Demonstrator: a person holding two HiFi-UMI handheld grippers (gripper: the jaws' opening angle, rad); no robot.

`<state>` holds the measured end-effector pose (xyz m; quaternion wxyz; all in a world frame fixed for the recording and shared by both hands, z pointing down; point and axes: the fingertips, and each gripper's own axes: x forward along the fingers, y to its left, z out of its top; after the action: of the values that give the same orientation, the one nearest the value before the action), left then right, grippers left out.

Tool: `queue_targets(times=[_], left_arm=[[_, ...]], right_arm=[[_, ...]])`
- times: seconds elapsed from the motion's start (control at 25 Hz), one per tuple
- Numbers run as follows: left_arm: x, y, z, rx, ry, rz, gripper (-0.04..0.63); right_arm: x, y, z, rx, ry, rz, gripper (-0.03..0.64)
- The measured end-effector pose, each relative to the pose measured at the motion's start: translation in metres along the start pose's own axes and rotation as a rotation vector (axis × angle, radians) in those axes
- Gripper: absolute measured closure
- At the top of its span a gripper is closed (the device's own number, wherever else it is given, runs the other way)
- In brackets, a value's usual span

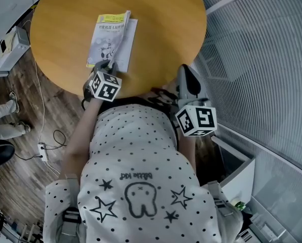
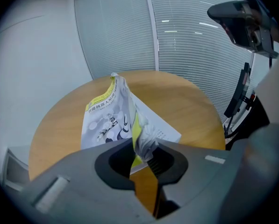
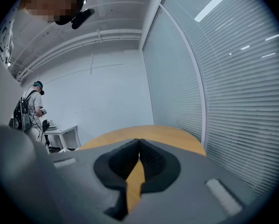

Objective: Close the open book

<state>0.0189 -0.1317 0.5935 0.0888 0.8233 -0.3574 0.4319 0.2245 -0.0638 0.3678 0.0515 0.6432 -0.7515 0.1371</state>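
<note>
A thin book (image 1: 110,39) with a grey-white cover and a yellow band lies on the round wooden table (image 1: 166,29). In the left gripper view its cover (image 2: 106,120) stands raised like a tent over a white page (image 2: 160,129). My left gripper (image 1: 104,65) is at the book's near edge, and its jaws (image 2: 140,146) are shut on a crumpled bunch of sheets. My right gripper (image 1: 186,74) hovers at the table's near right edge, away from the book. In its own view the right gripper (image 3: 139,141) is shut with nothing between the jaws, and the book is out of sight there.
A glass wall with blinds (image 1: 262,44) runs along the right. Cables and a power strip (image 1: 43,148) lie on the wooden floor at the left, near someone's feet (image 1: 1,120). A person (image 3: 32,108) stands far off by a white table (image 3: 62,132).
</note>
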Motion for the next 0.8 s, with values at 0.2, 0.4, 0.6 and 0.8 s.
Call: queue_targets(times=[0.2, 0.4, 0.6, 0.8], left_arm=[[-0.0006, -0.0008, 0.0024, 0.001, 0.002, -0.001, 0.522], [0.0008, 0.0002, 0.0027, -0.002, -0.009, 0.004, 0.512], [-0.0007, -0.0016, 0.0055, -0.001, -0.037, 0.009, 0.499], [-0.0005, -0.0077, 0.0068, 0.035, -0.049, 0.003, 0.460]], right_arm=[[-0.0007, -0.0023, 0.0023, -0.005, -0.001, -0.003, 0.612], [0.0016, -0.0023, 0.0006, -0.003, 0.005, -0.001, 0.612], [0.0001, -0.0037, -0.0016, 0.005, 0.007, 0.000, 0.612], [-0.0014, -0.0031, -0.0022, 0.007, 0.004, -0.003, 0.612]])
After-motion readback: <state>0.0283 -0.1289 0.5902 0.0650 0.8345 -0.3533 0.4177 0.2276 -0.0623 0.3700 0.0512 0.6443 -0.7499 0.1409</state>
